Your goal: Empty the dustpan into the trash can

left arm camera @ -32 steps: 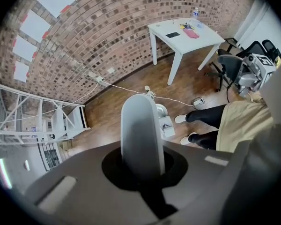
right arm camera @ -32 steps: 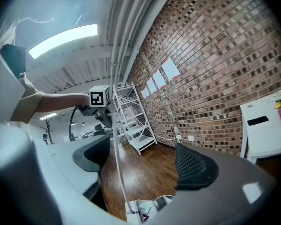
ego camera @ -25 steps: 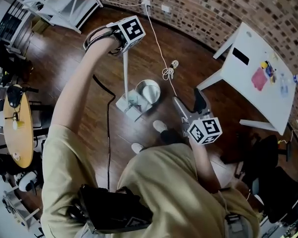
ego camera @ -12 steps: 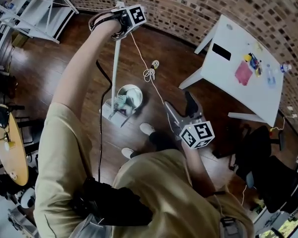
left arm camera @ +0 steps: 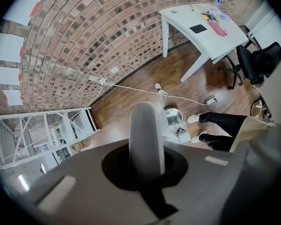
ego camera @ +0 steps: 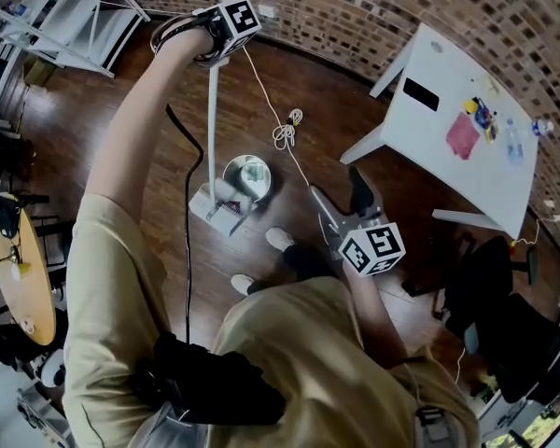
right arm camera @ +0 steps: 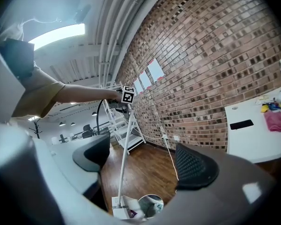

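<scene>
Wood floor, brick wall: left gripper clamps dustpan handle, right gripper gapes.

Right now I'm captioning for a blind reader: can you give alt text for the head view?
Seen from above, a person holds a dustpan by its tall handle in the left gripper, pan down beside a round trash can on a wood floor. The right gripper hangs empty, jaws apart; a white table stands at right.
</scene>
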`<state>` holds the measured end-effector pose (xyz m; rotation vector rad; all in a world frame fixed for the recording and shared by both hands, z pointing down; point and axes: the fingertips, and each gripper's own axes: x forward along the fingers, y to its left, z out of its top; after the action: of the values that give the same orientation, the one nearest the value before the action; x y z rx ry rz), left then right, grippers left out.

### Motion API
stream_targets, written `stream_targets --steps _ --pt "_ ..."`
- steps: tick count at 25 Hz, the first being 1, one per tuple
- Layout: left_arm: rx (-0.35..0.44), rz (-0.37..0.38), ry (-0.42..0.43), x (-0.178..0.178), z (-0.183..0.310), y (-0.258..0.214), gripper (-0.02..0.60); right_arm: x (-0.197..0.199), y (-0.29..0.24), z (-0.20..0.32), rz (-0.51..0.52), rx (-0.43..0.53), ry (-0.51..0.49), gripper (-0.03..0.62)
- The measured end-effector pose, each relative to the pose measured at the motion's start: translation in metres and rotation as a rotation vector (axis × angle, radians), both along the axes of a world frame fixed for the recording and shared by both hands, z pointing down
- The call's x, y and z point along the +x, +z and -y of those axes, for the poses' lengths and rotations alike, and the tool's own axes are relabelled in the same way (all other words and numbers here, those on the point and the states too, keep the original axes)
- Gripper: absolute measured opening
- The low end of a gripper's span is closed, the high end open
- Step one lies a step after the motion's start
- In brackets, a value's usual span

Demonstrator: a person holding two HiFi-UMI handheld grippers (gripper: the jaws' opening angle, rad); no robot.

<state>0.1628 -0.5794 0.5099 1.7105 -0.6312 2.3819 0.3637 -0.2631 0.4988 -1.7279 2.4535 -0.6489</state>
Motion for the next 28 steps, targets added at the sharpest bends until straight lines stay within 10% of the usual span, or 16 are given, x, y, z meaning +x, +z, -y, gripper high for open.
stream_targets --steps 5,10,15,19,24,28 --pt "-0.058 -0.071 -0.073 -0.013 -0.027 -0.026 0.001 -0.007 0.001 0.0 0.001 -0.001 -0.012 0.426" --pt "-0.042 0.044 -0.088 -0.05 -0.034 0.006 0.001 -0.011 0.005 0.0 0.013 -0.005 -0.026 0.426" --pt "-0.031 -0.077 -0.12 -0.041 -0.032 -0.027 0.002 -0.011 0.005 0.0 0.007 -0.008 -0.028 0.426" --pt "-0.01 0.055 -0.115 -0.073 -0.035 0.005 0.002 -0.016 0.003 -0.001 0.016 -0.006 -0.023 0.426" --pt "0.003 -0.04 -0.117 -0.056 -0.04 -0.018 0.002 -0.011 0.004 0.001 0.015 -0.012 -0.017 0.426" --pt "0.063 0.047 -0.083 -0.082 -0.057 -0.016 0.002 -0.019 0.003 0.001 0.02 0.002 -0.035 0.426"
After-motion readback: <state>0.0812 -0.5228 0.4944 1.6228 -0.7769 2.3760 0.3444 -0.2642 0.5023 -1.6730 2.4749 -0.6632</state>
